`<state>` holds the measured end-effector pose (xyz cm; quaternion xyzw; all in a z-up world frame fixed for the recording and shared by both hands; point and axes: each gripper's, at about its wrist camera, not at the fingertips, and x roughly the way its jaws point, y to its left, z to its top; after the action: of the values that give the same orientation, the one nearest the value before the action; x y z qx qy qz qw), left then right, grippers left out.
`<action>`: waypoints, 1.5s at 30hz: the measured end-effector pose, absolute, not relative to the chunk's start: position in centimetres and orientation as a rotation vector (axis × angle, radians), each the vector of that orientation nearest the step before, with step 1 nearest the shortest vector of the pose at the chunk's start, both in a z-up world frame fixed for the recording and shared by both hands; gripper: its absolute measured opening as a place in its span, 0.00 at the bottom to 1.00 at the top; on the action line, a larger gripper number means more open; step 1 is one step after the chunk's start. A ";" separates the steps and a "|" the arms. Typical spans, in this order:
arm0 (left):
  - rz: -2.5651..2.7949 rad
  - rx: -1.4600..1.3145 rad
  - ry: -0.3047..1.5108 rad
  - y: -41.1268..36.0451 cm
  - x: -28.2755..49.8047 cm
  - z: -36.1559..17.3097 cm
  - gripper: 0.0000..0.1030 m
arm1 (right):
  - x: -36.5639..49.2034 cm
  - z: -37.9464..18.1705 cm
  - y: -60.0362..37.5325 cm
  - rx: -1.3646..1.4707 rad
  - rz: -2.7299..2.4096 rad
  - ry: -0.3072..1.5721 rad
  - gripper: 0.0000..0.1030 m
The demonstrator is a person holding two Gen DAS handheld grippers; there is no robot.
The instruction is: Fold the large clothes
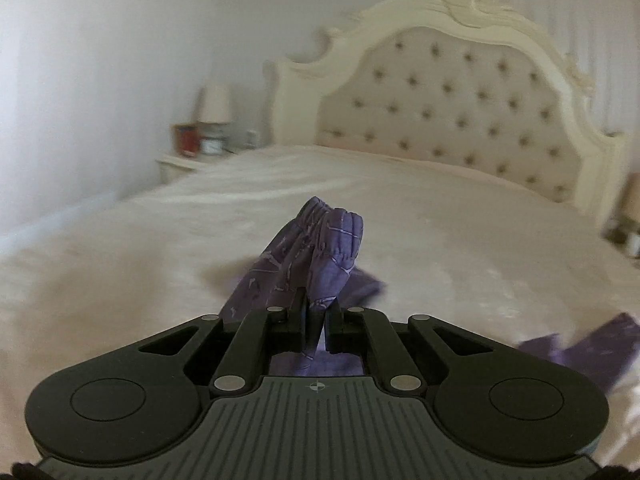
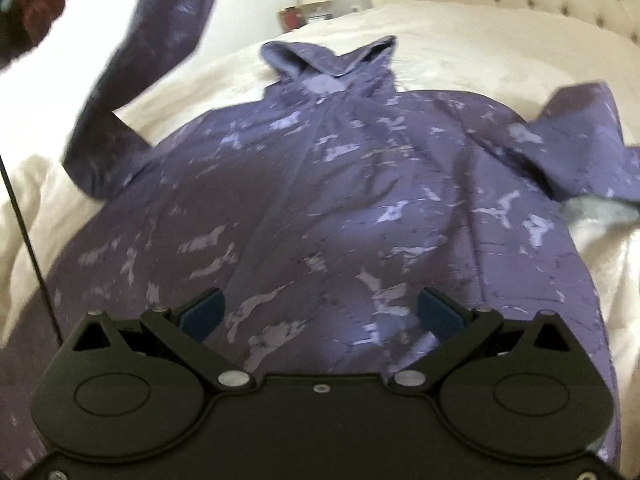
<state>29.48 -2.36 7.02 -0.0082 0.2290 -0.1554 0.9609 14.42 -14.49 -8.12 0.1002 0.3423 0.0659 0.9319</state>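
While the left gripper (image 1: 316, 320) is pinching the cuff (image 1: 328, 232) of a raised sleeve (image 2: 132, 80) in pressed-together jaws, the thin fabric is risking slipping out or dragging the jacket (image 2: 340, 208) askew on the bed (image 1: 440, 216). The right gripper (image 2: 320, 312) is hovering over the hem with jaws spread, empty; the far sleeve (image 2: 568, 148) is lying bunched, and a nightstand (image 1: 180, 164) is standing well clear.

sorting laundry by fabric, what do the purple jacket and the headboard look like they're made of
Purple jacket: looks like a thin woven synthetic, matte to slightly sheened, judging by crisp creases, a printed pale pattern and a gathered elastic cuff; the exact fibre is unclear. Headboard: button-tufted beige upholstery, probably fabric or suede-like, in a carved cream frame that looks like painted wood.
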 end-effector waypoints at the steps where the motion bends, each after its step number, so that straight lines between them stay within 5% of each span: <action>1: -0.334 -0.026 0.467 -3.2 29.4 6.4 0.07 | 14.5 -8.1 -14.8 0.225 0.136 0.702 0.99; 7: -0.413 -0.024 0.528 -7.3 28.9 2.6 0.09 | 14.7 -8.2 -15.4 0.237 0.130 0.711 0.99; 18: -0.404 0.094 0.562 -5.9 26.6 -0.3 0.42 | 14.8 -8.5 -15.3 0.214 0.137 0.713 0.99; 37: -0.133 -0.048 0.756 9.6 23.7 -7.3 0.43 | 14.4 -9.6 -13.8 0.095 0.133 0.679 0.99; 45: -0.193 -0.003 0.748 10.2 22.8 -8.5 0.44 | 14.5 -9.0 -13.4 0.047 0.129 0.725 0.99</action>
<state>22.83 10.19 -8.48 -0.0015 0.3649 -0.0943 0.9262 14.54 -13.42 -9.02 0.0231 0.3545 0.0631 0.9326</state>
